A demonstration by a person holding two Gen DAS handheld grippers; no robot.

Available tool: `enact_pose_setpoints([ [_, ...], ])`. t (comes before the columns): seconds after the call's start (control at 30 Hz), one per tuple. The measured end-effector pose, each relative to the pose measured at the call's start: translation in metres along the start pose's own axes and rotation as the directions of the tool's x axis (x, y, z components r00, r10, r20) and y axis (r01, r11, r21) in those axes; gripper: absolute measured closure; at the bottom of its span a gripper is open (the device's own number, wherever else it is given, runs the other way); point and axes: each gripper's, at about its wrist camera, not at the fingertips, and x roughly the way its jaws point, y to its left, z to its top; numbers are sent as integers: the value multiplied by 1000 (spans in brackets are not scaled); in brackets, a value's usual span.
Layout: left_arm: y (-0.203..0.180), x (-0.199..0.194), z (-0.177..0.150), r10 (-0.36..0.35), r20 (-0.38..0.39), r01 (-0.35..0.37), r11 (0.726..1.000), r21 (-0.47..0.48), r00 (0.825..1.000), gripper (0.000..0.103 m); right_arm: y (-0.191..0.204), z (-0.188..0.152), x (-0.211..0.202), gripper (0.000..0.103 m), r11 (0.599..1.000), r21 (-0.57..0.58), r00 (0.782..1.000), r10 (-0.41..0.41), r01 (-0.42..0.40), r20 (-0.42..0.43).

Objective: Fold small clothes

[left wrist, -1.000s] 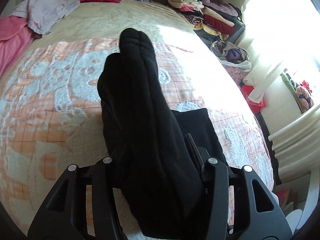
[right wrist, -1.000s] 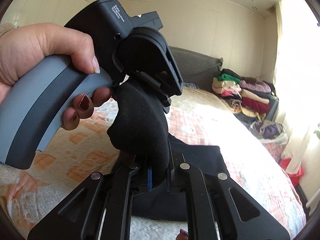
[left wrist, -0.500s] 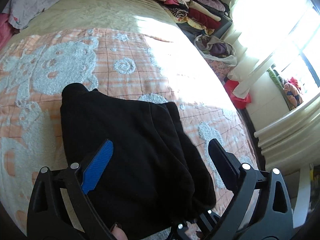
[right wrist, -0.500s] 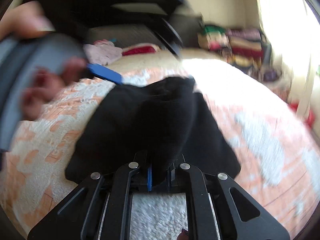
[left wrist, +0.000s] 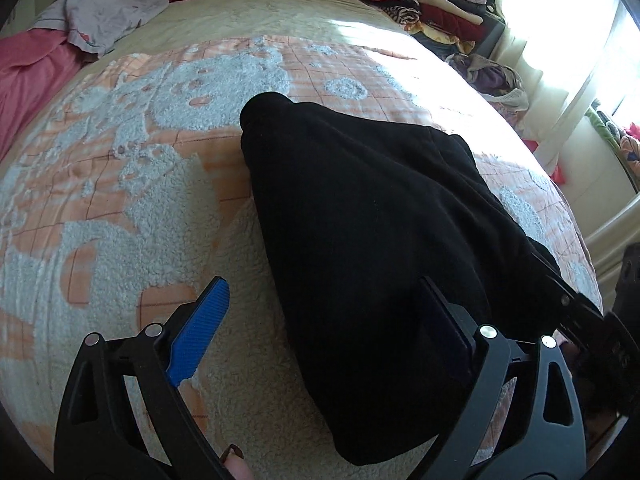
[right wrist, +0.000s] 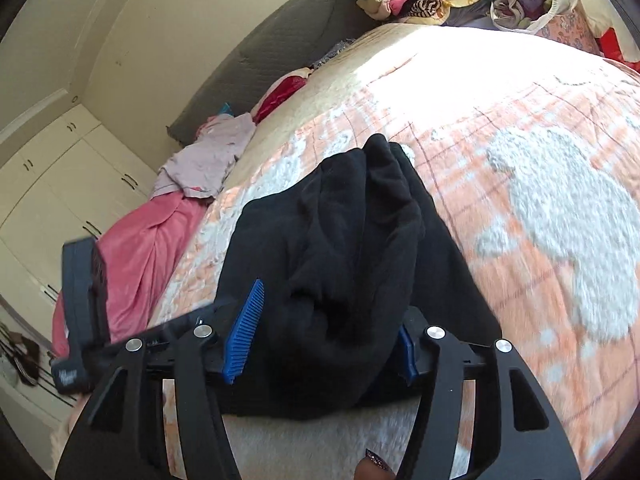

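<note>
Black garment [left wrist: 372,216], folded on bed [left wrist: 120,184]: soft, light, limp; best taken at edges. Left claw [left wrist: 320,320] wide, closing slightly; right claw [right wrist: 320,332] opening, cloth between, unpressed

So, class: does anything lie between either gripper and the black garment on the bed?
Nothing visible does. The black garment lies directly between the open fingers of the left gripper, and it also sits between those of the right gripper, whose jaws are opening.

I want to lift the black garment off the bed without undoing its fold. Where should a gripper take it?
Probably the thick near edge of the black garment, coming in low from the near side of the bed: the layers stack there, while the far end tapers thin.
</note>
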Motion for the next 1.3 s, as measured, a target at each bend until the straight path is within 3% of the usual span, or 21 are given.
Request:
enact_pose_setpoints([
  [0.07,-2,-1,-1,-7,-1,7,1000,0,1000,17,-14,16,12,46,1000,6,999,-19,19,-29],
  [0.1,-3,-2,-2,-4,0,4,1000,6,1000,17,-16,18,10,51,1000,-1,999,-24,24,-29],
  [0.13,-3,-3,-3,0,2,0,1000,11,1000,17,-11,20,10,58,999,-15,999,-30,29,-33],
  [0.17,-4,-3,-3,0,2,0,1000,15,1000,17,-8,21,10,77,999,-37,999,-32,31,-38],
  [0.37,-8,-6,-2,3,6,-3,1000,29,1000,17,21,33,-1,84,974,-223,999,-41,44,17],
  [0.5,-8,-6,-1,-28,1,28,999,18,1000,17,21,39,-11,84,938,-321,990,-102,129,99],
  [0.63,-11,4,-6,-22,-27,23,999,28,999,17,-13,28,16,79,955,-240,984,-181,177,4],
  [0.77,-10,6,-8,-27,-29,28,999,21,999,17,-27,23,4,62,976,-149,987,-157,160,31],
  [1.0,-10,-4,-16,-62,-25,63,998,30,998,17,-22,13,-24,54,984,-140,994,-105,109,38],
  [1.27,-19,-6,-40,-79,-40,82,995,65,996,17,-27,4,-40,50,989,-120,997,-79,81,26],
  [1.3,-19,-3,-41,-77,-45,80,995,62,996,17,-28,5,-38,56,991,-109,997,-80,82,24],
])
